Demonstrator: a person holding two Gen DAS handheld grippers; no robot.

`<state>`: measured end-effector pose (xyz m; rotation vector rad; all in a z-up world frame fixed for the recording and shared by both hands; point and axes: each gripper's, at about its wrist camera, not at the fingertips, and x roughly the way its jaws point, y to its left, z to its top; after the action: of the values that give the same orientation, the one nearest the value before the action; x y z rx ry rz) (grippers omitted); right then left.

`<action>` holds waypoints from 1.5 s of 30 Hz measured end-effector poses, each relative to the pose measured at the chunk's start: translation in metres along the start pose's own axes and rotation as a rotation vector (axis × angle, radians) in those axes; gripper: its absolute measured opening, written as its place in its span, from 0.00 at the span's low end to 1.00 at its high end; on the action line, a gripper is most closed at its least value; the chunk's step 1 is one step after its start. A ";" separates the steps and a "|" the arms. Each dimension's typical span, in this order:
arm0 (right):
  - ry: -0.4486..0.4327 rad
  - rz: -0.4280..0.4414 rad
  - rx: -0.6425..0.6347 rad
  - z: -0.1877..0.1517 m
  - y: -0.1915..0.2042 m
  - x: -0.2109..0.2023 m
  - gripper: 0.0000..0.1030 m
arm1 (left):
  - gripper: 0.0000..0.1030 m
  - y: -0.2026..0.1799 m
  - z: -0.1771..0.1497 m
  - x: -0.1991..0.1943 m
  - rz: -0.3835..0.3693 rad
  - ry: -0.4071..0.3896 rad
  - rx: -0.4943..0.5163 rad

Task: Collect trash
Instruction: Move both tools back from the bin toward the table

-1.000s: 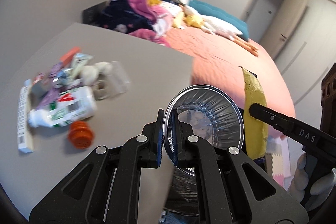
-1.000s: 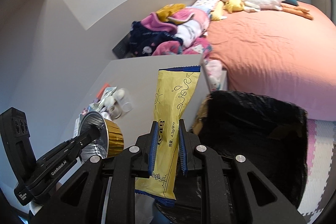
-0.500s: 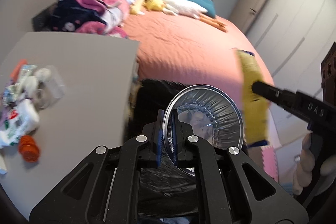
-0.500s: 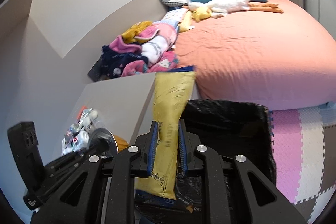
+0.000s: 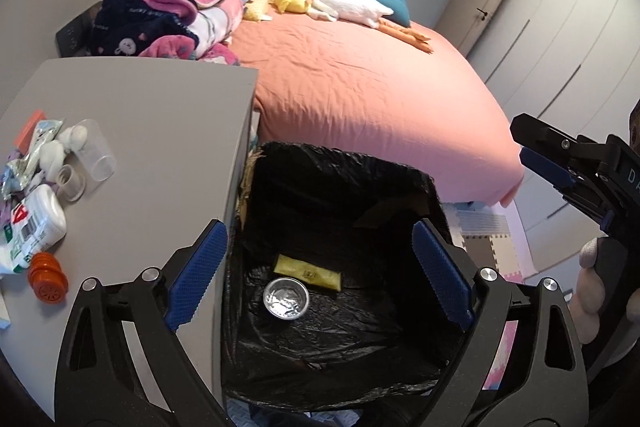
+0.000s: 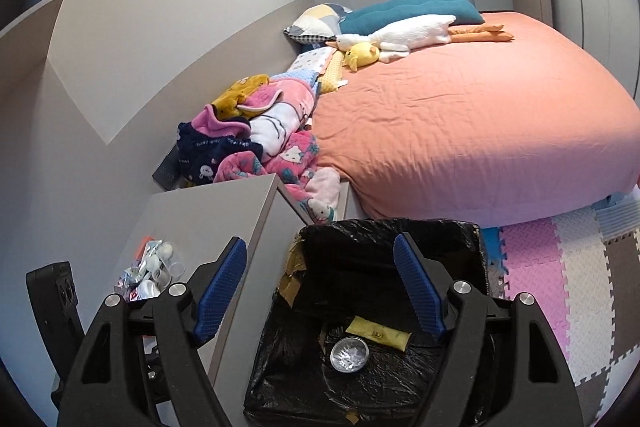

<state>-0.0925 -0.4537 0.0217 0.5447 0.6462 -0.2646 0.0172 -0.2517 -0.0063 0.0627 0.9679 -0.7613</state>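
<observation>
A bin lined with a black bag (image 5: 424, 183) (image 6: 476, 231) stands beside the grey table (image 5: 160, 115) (image 6: 208, 219). A foil cup (image 5: 286, 297) (image 6: 349, 355) and a yellow packet (image 5: 307, 271) (image 6: 378, 333) lie on the bin's bottom. My left gripper (image 5: 320, 267) is open and empty above the bin. My right gripper (image 6: 320, 287) is open and empty above it too; it also shows at the right edge of the left wrist view (image 5: 568, 179). More trash lies on the table's left part: a white bottle (image 5: 32, 227), an orange cap (image 5: 47, 279), a clear plastic cup (image 5: 96, 155), wrappers (image 5: 28, 151) (image 6: 154, 269).
A bed with an orange sheet (image 5: 360, 83) (image 6: 480, 131) lies behind the bin. A heap of clothes (image 5: 160, 19) (image 6: 248, 139) sits at the table's far edge. Foam floor mats (image 6: 560, 267) lie right of the bin. Closet doors (image 5: 560, 27) line the right wall.
Both grippers opened over the bin. The foil cup left my left gripper and the yellow packet left my right gripper; both now lie in the bin.
</observation>
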 end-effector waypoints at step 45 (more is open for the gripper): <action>0.213 0.363 -0.293 -0.042 0.171 0.088 0.79 | 0.88 0.157 -0.069 -0.099 0.330 -0.132 -0.313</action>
<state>0.0221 -0.2945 0.0053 0.4007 0.7621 0.2304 0.0304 -0.0542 -0.0146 -0.0976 0.9114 -0.3023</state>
